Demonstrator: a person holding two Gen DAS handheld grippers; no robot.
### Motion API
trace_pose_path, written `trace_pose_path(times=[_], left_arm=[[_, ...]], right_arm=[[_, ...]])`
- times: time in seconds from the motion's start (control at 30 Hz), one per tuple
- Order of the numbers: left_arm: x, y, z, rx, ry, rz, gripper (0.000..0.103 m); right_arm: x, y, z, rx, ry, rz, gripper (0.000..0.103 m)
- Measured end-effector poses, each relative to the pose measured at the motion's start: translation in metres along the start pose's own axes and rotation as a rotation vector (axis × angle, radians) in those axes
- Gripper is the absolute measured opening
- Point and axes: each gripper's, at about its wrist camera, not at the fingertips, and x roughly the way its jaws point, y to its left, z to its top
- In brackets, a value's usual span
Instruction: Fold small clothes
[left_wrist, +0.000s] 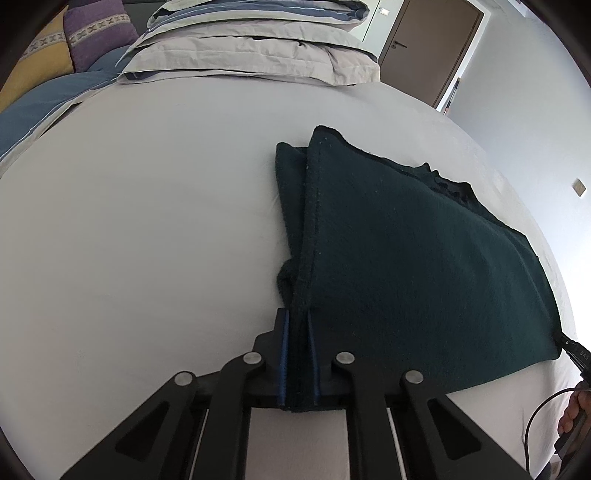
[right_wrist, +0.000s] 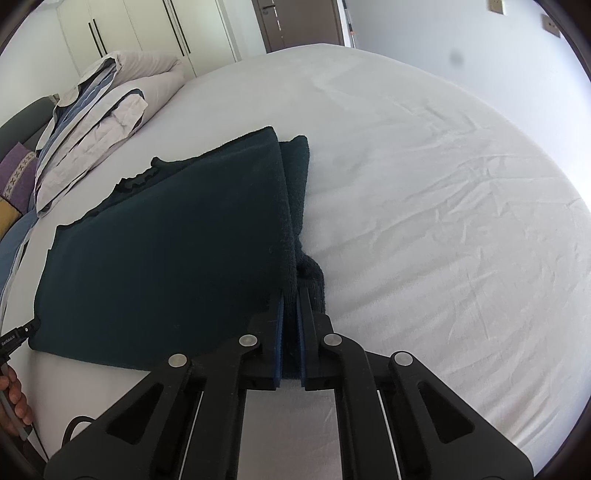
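I've got both grippers clamped on the sweater (left_wrist: 406, 258) — dark green knit, spread on the white bed (left_wrist: 147, 221). Left gripper (left_wrist: 297, 314) pinches the near left corner, fabric bunched between its blue pads (left_wrist: 283, 354). Right gripper (right_wrist: 290, 295) is pinched on the opposite near corner, by a cuff (right_wrist: 312, 277). Folded duvet (left_wrist: 251, 48) at the far end, well apart from the sweater.
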Motion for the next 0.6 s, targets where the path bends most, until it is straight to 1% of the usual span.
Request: trace_pose_path(times=[0.1, 0.17, 0.23, 0.3, 0.4, 0.53, 0.6], left_arm=[[0.002, 0.0, 0.0, 0.012, 0.009, 0.004, 0.011], [0.004, 0.0, 0.0, 0.017, 0.017, 0.007, 0.011], [0.004, 0.001, 0.0, 0.015, 0.017, 0.003, 0.011], [0.002, 0.002, -0.001, 0.018, 0.015, 0.0, 0.011], [0.001, 0.002, -0.003, 0.03, 0.011, 0.003, 0.011], [0.0, 0.002, -0.002, 0.028, 0.011, 0.003, 0.011], [-0.007, 0.001, -0.001, 0.023, -0.005, 0.006, 0.011]], right_arm=[[0.002, -0.004, -0.003, 0.002, 0.011, 0.005, 0.005], [0.013, -0.009, -0.004, 0.014, 0.046, 0.025, 0.005], [0.019, -0.017, -0.003, 0.054, 0.04, 0.05, 0.005], [0.018, -0.019, -0.002, 0.068, 0.035, 0.059, 0.005], [0.014, -0.018, -0.004, 0.072, 0.024, 0.063, 0.006], [0.005, -0.018, -0.003, 0.095, 0.036, 0.062, 0.008], [-0.008, -0.017, 0.001, 0.107, 0.013, 0.062, 0.009]])
